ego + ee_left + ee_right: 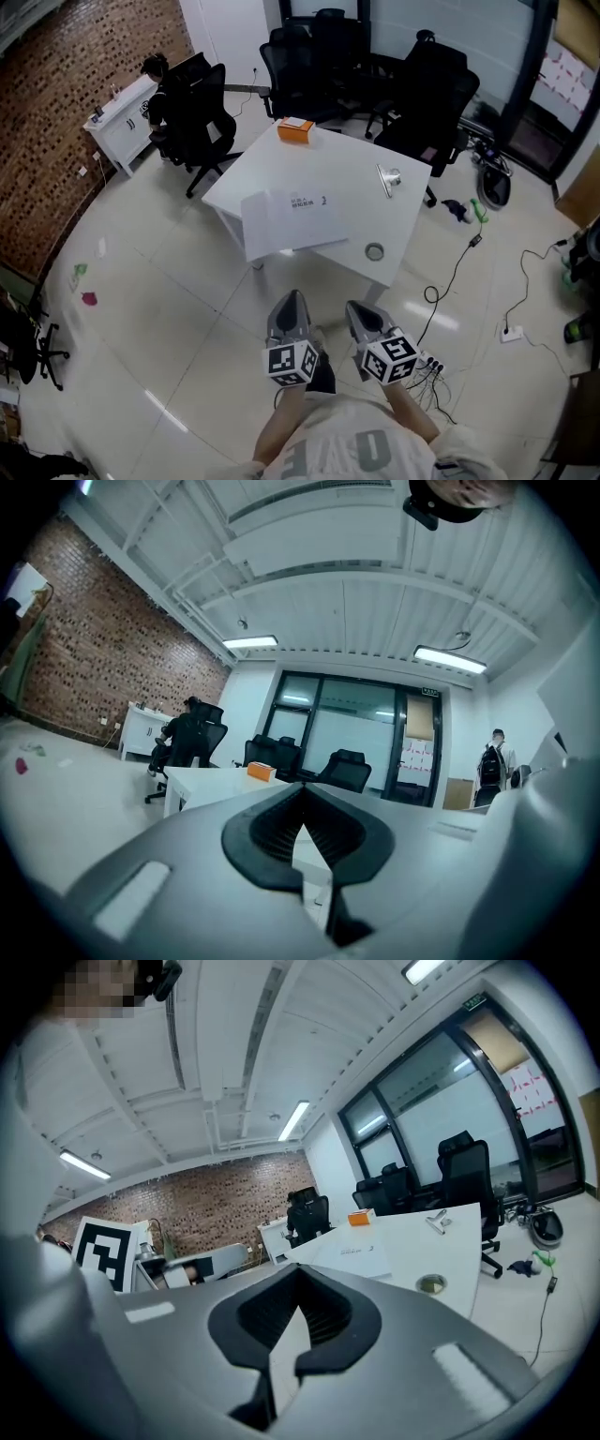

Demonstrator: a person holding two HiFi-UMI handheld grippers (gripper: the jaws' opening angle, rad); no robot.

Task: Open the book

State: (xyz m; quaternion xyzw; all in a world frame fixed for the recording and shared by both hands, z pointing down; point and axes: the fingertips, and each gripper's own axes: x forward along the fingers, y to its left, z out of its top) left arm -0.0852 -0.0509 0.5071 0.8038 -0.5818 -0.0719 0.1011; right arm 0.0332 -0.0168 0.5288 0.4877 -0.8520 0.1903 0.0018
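one white book (pixel 292 223) on one table (pixel 361 164); left gripper (pixel 292 300) and right gripper (pixel 357 309) fingers pressed together.

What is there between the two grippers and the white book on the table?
Only bare floor and the table's near edge, as the head view shows. The left gripper and right gripper hang short of the book.

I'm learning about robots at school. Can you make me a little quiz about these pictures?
1. True or false: the book on the white table is already open.
2. What colour is the box at the table's far corner? A green, B orange, C blue.
3. Fill in: the fingers of the left gripper and right gripper are ____.
Key: 1 false; 2 B; 3 shut.
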